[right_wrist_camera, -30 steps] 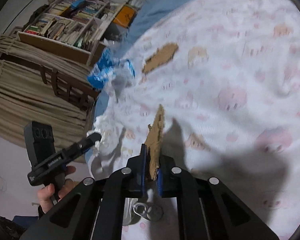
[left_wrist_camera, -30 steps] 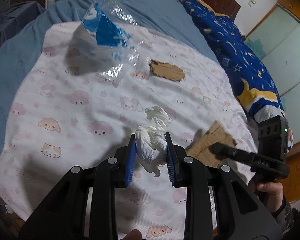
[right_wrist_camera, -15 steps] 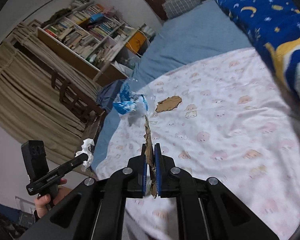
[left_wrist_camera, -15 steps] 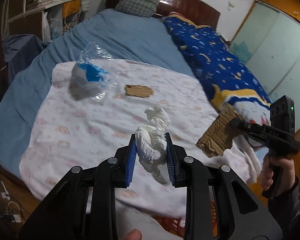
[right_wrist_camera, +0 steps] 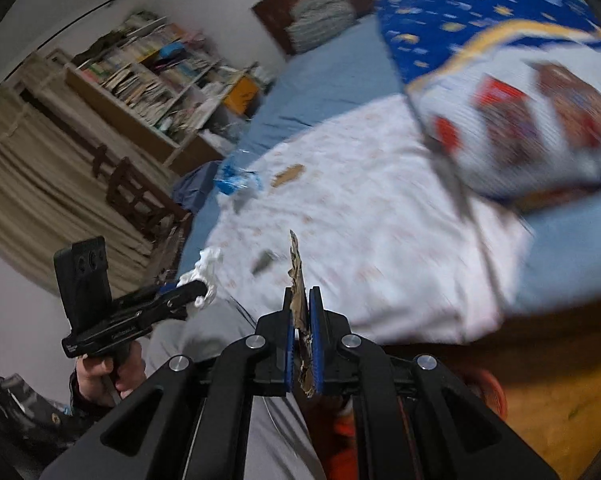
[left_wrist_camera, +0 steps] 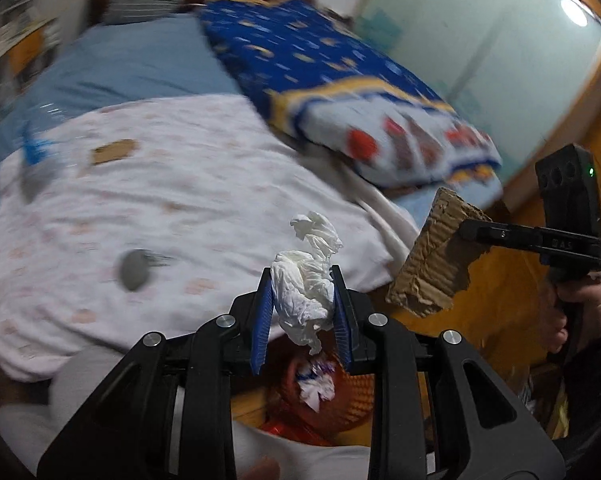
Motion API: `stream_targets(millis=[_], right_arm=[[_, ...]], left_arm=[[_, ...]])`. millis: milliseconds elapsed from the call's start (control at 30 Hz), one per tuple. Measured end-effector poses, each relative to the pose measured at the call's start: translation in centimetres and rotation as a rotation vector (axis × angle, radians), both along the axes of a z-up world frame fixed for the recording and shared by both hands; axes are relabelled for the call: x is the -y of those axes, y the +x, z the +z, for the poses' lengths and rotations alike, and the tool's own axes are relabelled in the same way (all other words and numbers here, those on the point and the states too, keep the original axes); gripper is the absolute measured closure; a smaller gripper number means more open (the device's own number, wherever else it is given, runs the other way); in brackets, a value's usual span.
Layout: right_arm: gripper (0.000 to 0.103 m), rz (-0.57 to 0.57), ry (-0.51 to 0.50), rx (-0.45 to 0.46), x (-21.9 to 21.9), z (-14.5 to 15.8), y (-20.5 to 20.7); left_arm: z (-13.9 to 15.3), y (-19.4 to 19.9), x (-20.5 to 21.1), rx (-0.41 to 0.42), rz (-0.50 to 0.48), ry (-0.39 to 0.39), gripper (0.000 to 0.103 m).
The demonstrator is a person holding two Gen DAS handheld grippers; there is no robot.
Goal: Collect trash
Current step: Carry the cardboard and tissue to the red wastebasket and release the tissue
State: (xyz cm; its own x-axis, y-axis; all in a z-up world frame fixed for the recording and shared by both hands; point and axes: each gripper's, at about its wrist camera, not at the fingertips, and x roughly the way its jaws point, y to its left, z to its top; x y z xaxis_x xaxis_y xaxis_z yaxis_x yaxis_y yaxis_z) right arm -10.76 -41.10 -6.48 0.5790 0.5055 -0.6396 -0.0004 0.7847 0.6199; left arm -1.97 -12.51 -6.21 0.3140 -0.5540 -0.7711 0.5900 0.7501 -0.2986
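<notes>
Your left gripper [left_wrist_camera: 302, 312] is clamped on a crumpled white tissue [left_wrist_camera: 306, 280], which bulges up between the blue pads [left_wrist_camera: 260, 320] and hangs a little below them. It is held off the bed's edge, above an orange-red basket [left_wrist_camera: 340, 400] on the floor that already holds some crumpled paper. Your right gripper [right_wrist_camera: 302, 332] is pinched tight on a torn piece of corrugated cardboard [right_wrist_camera: 298, 280], standing on edge between the closed pads; from the left wrist view that cardboard shows as a ragged brown sheet, also out past the bed's corner. Left on the pink-patterned white sheet [left_wrist_camera: 180, 184] are a smaller cardboard scrap [left_wrist_camera: 114, 151], a blue-and-clear plastic wrapper [left_wrist_camera: 36, 152] near the far left edge, and a small grey round thing [left_wrist_camera: 134, 270], too blurred to identify. A starry blue quilt [left_wrist_camera: 320, 68] lies along the right side of the bed.
</notes>
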Motion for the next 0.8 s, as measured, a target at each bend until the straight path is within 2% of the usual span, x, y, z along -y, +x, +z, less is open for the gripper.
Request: stream_targets(millis=[100,233,300,533,633,800], right_arm=[[0.095,-0.039,-0.004,-0.053,1.8,-2.1,-3.6],[0.095,-0.133,0.032,-0.151,4.8,-7.2,-8.5],[0.095,-0.166,0.054,-0.179,5.5,-9.5,-10.0],[0.095,-0.246,0.113,-0.283,7.0,-17.9,-13.5],[0.095,-0.268,0.129,-0.33,7.3,-21.7,-13.7],[0.095,-0.309,0.14,-0.418,7.9,-27.6,-14.4]], left_arm=[[-1.8,-1.6,3.9,-0.023,-0.118,0.046,0.076],[-5.2,-2.8,8.7,-0.078,-0.24,0.143,0.076],[-7.5,-3.2,10.9,-0.108,-0.249,0.208,0.076],[-13.8,-6.9,17.3,-0.243,-0.34,0.304,0.076],[-17.1,-8.6,19.5,-0.283,-0.381,0.399,0.076],[-21.1,-8.7,20.8,-0.243,-0.346,0.563,0.076]])
